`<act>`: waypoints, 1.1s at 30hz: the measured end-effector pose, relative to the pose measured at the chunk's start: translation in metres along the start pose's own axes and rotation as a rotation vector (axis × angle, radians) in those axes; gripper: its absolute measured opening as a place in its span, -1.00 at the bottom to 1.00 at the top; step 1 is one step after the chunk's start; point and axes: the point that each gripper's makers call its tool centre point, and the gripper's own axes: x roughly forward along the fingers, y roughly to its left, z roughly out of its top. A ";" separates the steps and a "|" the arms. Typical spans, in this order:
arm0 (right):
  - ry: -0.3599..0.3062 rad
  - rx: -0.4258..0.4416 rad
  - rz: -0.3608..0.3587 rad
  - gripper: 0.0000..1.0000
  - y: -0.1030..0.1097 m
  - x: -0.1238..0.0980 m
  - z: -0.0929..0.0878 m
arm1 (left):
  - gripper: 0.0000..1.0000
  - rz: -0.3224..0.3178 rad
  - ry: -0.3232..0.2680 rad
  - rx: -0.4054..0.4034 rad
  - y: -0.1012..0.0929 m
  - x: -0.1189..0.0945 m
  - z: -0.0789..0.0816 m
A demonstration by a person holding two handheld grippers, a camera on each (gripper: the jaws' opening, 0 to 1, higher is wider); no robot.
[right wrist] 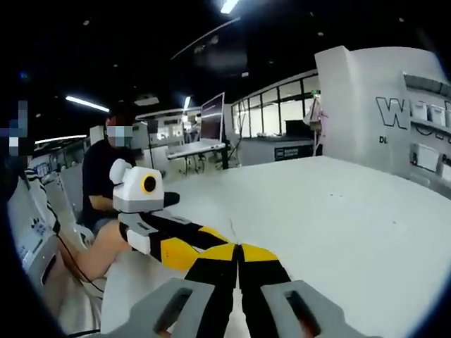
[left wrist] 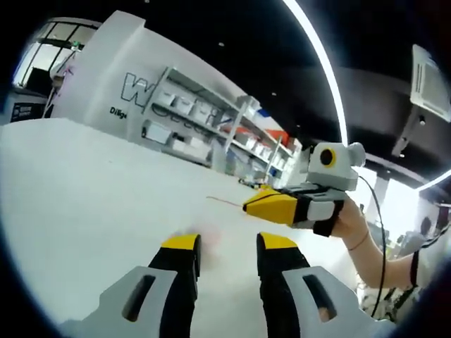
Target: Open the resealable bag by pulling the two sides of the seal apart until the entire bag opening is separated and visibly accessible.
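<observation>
Left gripper view: left gripper (left wrist: pixel 229 243) jaws apart, holding nothing, near right gripper (left wrist: pixel 252 205), jaws pressed shut. Resealable bag too faint to tell; maybe thin line (left wrist: pixel 224 202) beside right gripper. Could pinch bare surface (left wrist: pixel 84 190), missing seal.

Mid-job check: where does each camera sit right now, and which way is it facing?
Left gripper view: rides the left tongs, which are open, and looks low across the white table toward shelving; the right tongs and the hand holding them enter from the right.
Right gripper view: rides the right tongs, jaws together, and looks across the table toward a seated person; the left tongs enter from the left.
Shared: the table, both tongs, the lettered white wall.
</observation>
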 end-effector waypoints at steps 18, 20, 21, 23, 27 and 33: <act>-0.019 0.023 0.025 -1.00 0.003 -0.003 -0.001 | -0.41 -0.005 -0.001 -0.032 -0.001 0.003 0.000; -0.022 0.030 0.033 -1.00 0.004 -0.002 -0.001 | -0.41 -0.006 0.000 -0.038 -0.001 0.004 0.000; -0.024 0.032 0.036 -1.00 0.005 -0.002 -0.001 | -0.41 -0.008 -0.001 -0.041 -0.001 0.004 0.000; -0.028 0.039 0.043 -1.00 0.007 -0.002 -0.001 | -0.41 -0.016 -0.003 -0.046 -0.002 0.004 0.000; -0.037 0.061 0.061 -1.00 0.009 -0.002 -0.001 | -0.42 -0.026 -0.009 -0.062 -0.004 0.005 0.001; -0.043 0.079 0.080 -1.00 0.010 -0.003 -0.001 | -0.43 -0.033 -0.013 -0.072 -0.004 0.005 0.001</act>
